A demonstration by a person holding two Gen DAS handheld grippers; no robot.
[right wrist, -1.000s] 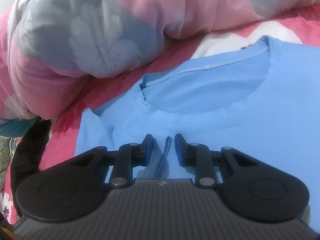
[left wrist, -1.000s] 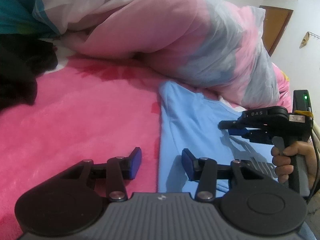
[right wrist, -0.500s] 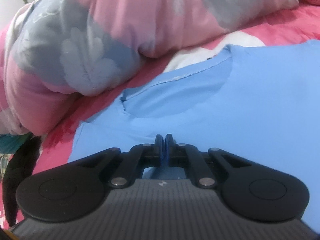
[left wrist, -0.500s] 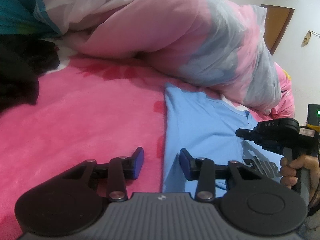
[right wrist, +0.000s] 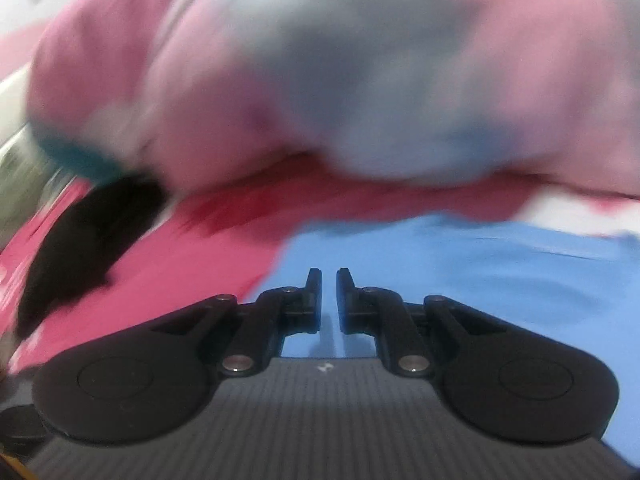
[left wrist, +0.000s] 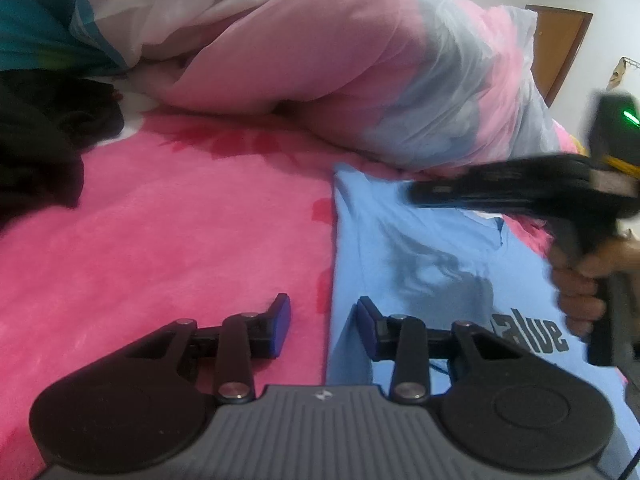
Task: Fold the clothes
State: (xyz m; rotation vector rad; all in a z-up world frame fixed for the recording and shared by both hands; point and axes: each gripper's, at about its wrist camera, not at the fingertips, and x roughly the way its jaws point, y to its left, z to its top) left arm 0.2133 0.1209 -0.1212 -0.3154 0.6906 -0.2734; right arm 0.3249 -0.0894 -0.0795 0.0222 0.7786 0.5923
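While the blue T-shirt lies spread flat on the pink blanket, everything else crowds in from behind it. Beyond the shirt's far edge a big pink-and-grey duvet is heaped up, pressing right against the collar end, so room runs out fast in that direction. Left of the shirt, the blanket is wide and bare, the best free space on the bed, until it meets a black garment bunched well off to the left. Behind that, a teal-striped fabric peeks out from under the duvet. Past the duvet, to the shirt's right, a brown door shows in a white wall.

Left gripper sits low at the shirt's left edge, jaws partly open and just closing in a little: one pad over the blanket, one over the blue cloth, the shirt's edge running between them, nothing clamped. Dark lettering prints across the shirt just right of it.

Right gripper, blurred and swinging above the shirt, shows a narrow gap between its pads, just easing apart, nothing between them. A hand wraps its handle at the shirt's right side. No containers anywhere near the shirt.
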